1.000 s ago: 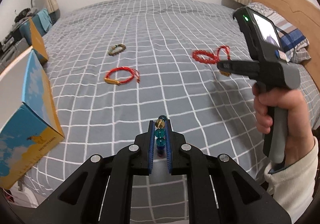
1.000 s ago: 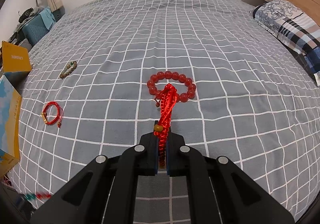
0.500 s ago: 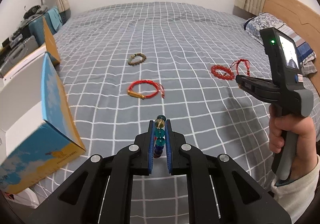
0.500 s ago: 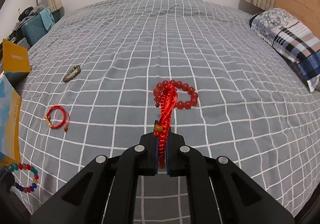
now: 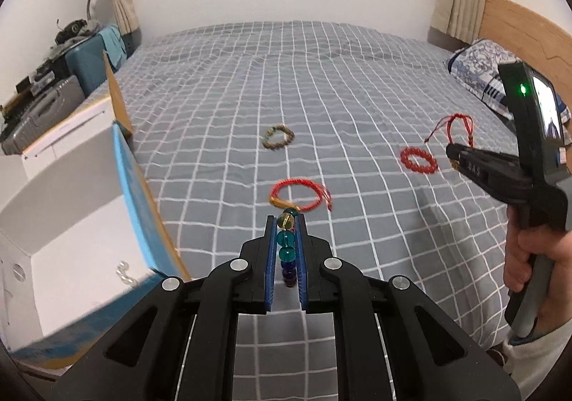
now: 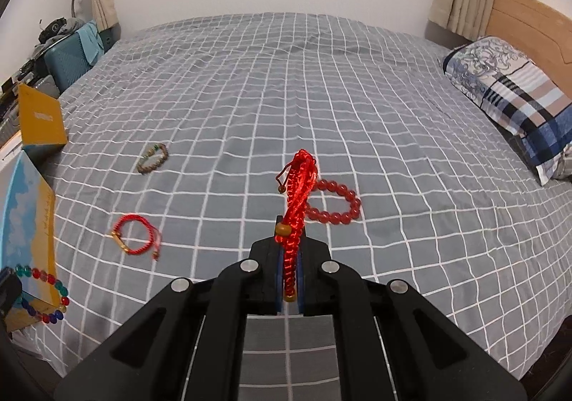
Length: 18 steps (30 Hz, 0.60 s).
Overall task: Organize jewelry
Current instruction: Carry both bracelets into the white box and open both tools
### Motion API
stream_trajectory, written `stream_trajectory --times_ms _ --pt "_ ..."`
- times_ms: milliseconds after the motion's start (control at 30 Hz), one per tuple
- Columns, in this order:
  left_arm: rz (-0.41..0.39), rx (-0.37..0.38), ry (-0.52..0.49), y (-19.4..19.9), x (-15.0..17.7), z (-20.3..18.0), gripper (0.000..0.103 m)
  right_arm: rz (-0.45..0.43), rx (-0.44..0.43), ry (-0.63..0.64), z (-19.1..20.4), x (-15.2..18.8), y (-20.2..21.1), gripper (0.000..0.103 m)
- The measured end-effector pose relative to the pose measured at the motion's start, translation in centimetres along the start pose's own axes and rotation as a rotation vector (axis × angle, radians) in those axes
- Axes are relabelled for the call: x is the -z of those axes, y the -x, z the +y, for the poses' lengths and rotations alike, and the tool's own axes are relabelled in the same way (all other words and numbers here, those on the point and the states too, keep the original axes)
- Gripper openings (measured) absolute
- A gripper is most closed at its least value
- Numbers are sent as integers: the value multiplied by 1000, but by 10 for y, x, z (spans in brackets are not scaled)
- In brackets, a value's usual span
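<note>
Two grippers are loaded: left gripper (image 5: 286, 240) clamps a multicolour bead bracelet (image 5: 286, 245), right gripper (image 6: 289, 272) a red braided cord bracelet (image 6: 296, 200). Transfer step; next, release into the open box (image 5: 82, 208).

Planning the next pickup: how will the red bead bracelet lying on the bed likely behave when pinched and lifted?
The red bead bracelet looks strung from round glossy beads, so it probably sags into a loop. The smooth beads may slip between pads. Lying flat on the bedspread, it seems unlikely to roll.
</note>
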<state>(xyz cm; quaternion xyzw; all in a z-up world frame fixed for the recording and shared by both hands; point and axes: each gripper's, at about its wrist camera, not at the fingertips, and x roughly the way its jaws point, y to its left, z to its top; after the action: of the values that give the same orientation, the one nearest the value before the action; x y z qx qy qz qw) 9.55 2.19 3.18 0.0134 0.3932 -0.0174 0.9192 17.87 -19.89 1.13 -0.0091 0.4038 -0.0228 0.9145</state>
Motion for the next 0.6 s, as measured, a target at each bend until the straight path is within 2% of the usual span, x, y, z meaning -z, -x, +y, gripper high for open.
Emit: stream_trajectory --times_ms 267,600 --pt "-40 -46 38 24 -20 34 9 -27 -33 38 33 -12 23 4" --pt "-66 -110 85 53 -20 82 9 -51 -83 92 89 -20 43 4"
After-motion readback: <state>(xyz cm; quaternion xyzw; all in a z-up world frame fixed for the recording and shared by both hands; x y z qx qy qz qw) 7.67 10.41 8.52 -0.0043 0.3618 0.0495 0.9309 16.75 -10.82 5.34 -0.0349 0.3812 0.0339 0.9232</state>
